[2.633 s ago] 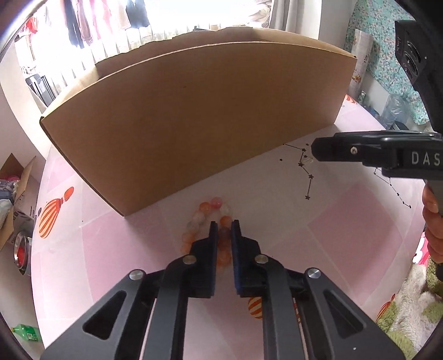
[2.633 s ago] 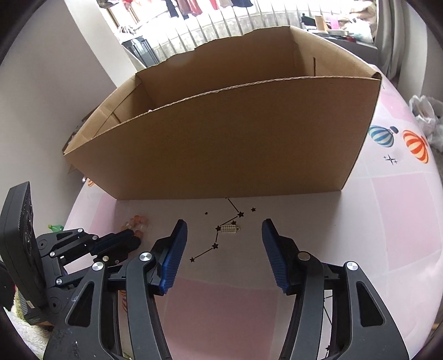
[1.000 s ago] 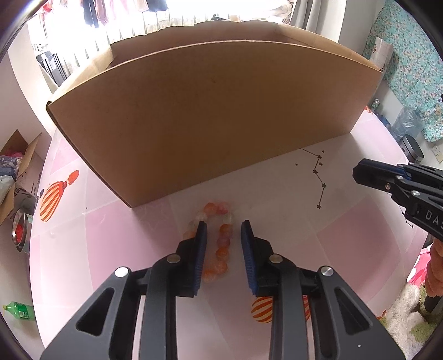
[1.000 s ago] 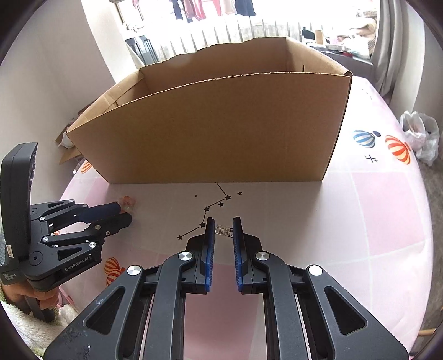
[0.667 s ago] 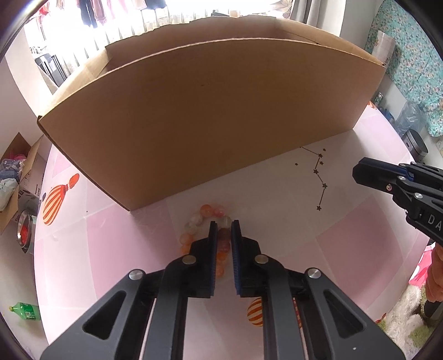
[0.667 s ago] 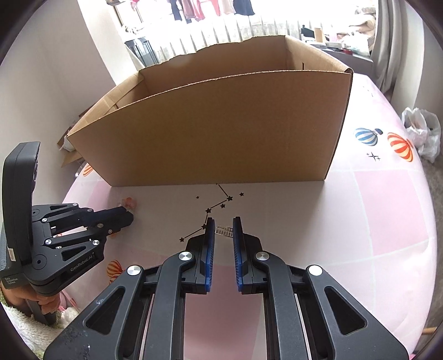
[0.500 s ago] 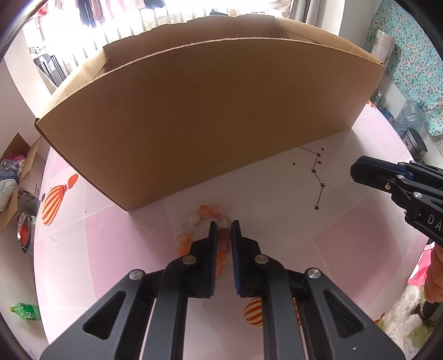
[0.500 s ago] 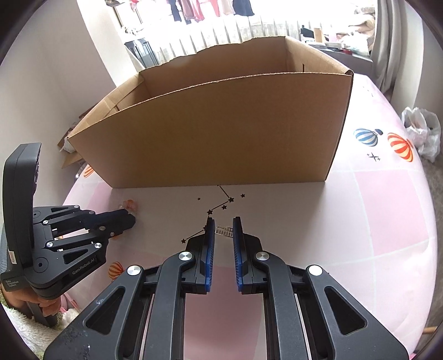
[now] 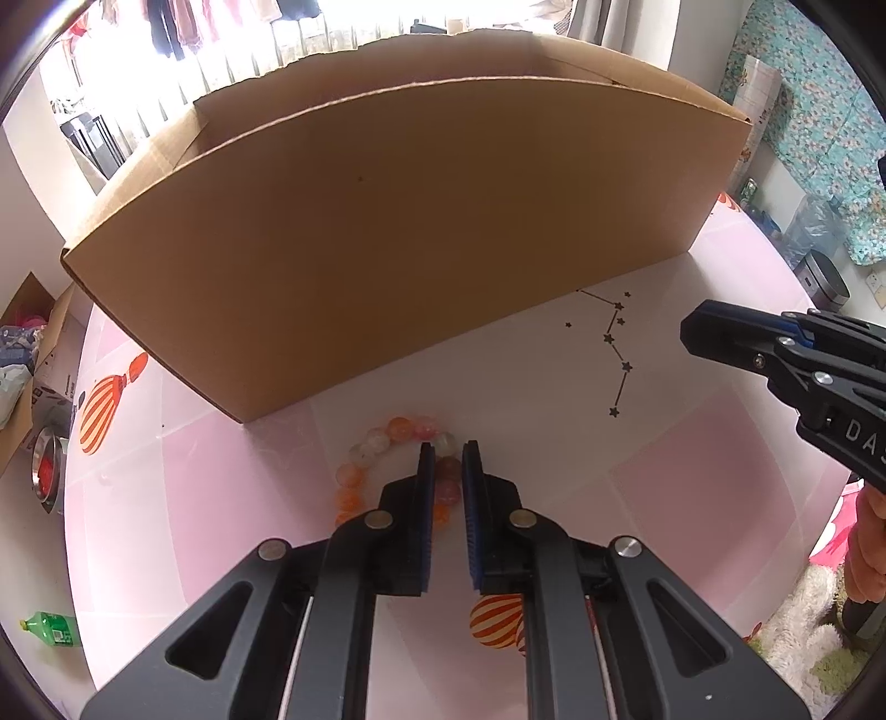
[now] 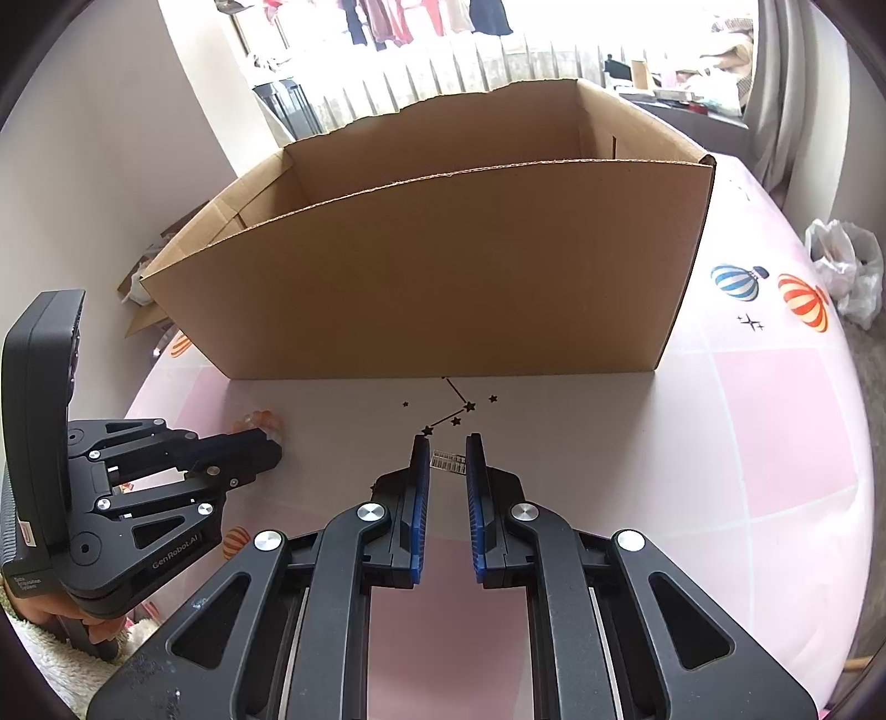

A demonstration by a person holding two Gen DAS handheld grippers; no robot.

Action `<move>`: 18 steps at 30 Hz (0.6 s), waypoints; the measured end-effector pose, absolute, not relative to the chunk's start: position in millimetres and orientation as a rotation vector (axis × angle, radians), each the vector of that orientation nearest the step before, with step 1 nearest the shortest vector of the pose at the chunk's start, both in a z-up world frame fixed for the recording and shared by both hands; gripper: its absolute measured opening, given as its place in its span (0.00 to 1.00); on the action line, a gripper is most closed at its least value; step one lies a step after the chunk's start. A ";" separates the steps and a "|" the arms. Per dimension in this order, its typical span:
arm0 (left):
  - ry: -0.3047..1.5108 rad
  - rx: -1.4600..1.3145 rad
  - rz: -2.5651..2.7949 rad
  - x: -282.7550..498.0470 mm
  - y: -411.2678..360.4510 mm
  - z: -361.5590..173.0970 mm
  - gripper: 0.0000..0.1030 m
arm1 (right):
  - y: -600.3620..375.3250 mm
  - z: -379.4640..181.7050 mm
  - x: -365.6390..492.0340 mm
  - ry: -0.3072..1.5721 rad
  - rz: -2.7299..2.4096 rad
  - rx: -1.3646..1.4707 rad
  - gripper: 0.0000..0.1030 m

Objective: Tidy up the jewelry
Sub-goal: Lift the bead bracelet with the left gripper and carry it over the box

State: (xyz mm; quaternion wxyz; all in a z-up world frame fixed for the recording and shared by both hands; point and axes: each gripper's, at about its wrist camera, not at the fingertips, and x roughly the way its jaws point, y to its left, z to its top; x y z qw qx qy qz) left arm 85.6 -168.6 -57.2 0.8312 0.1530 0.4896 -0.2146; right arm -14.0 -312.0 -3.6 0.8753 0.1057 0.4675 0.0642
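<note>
with the left tool (image 9: 444,459) pinching the bead bracelet (image 9: 387,471) low in the frame and the right tool (image 10: 446,455) pinching a small hair clip (image 10: 449,461) on the tabletop (image 10: 775,443), both should lift straight, clearing the box (image 10: 443,277) wall.

Daylight is pouring in through the big window (image 10: 498,61) at the back, with clothes (image 10: 421,22) hanging in front of it. A grey curtain (image 10: 786,83) is hanging on the right, a teal floral cloth (image 9: 814,127) is covering one wall, and a green bottle (image 9: 52,628) is lying on the floor.
</note>
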 end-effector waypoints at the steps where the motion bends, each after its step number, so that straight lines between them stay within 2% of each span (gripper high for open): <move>1: 1.037 0.324 -0.455 83.9 -168.1 -56.9 0.09 | -311.8 -3.5 -14.0 0.975 0.133 0.220 0.11; 7: 0.978 0.259 -0.508 84.0 -158.8 -47.1 0.09 | -312.6 1.2 -15.6 0.967 0.133 0.217 0.11; 18: 0.845 -0.012 -0.736 72.5 -121.3 19.6 0.09 | -315.5 22.5 -18.2 0.910 0.122 0.222 0.11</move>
